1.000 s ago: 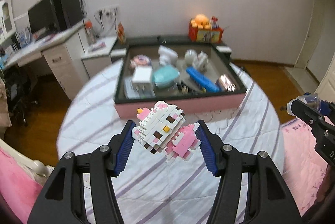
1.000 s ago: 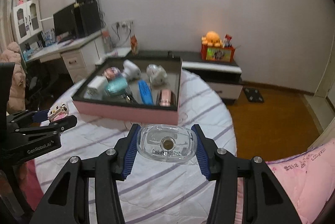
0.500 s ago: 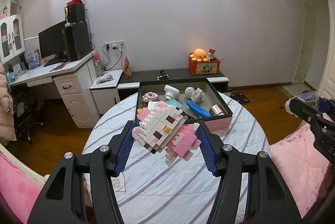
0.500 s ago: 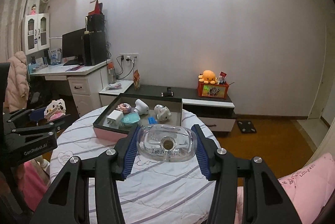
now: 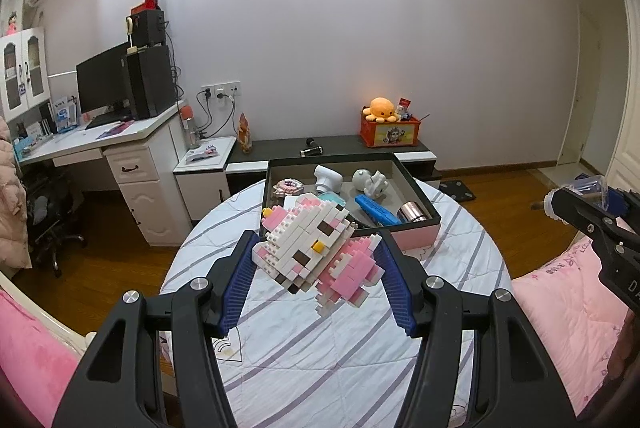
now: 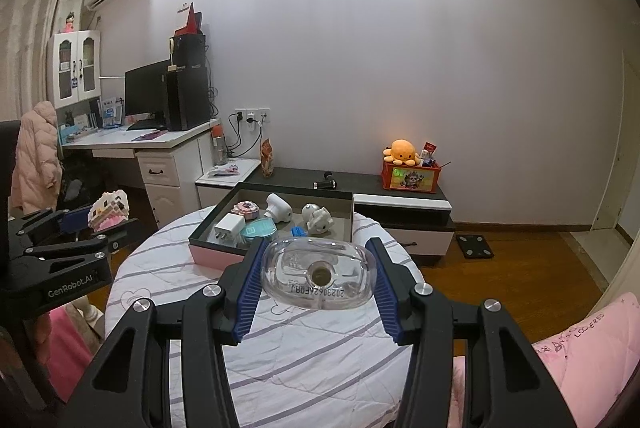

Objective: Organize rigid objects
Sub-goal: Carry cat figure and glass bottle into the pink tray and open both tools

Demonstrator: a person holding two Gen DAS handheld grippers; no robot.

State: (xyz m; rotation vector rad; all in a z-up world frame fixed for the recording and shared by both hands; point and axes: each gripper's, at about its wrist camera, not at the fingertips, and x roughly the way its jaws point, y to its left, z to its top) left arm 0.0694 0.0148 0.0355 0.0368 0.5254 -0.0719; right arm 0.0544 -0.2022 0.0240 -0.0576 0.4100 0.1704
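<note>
Well ahead of both gripper loads, tray (image 5: pixel 416 228) beyond: left gripper (image 5: pixel 316 268) clenching block cat (image 5: pixel 316 252), right gripper (image 6: pixel 318 276) grasping, seemingly, glass bottle (image 6: pixel 318 274).

"GenRobot.AI" on left tool (image 6: pixel 105 219)

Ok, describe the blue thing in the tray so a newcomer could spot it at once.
Find the round table with the striped cloth, then the dark, pink-sided tray on it. The blue bar lies flat near the tray's right front, beside a shiny metal cup; it is the only long, bright blue piece there.
</note>
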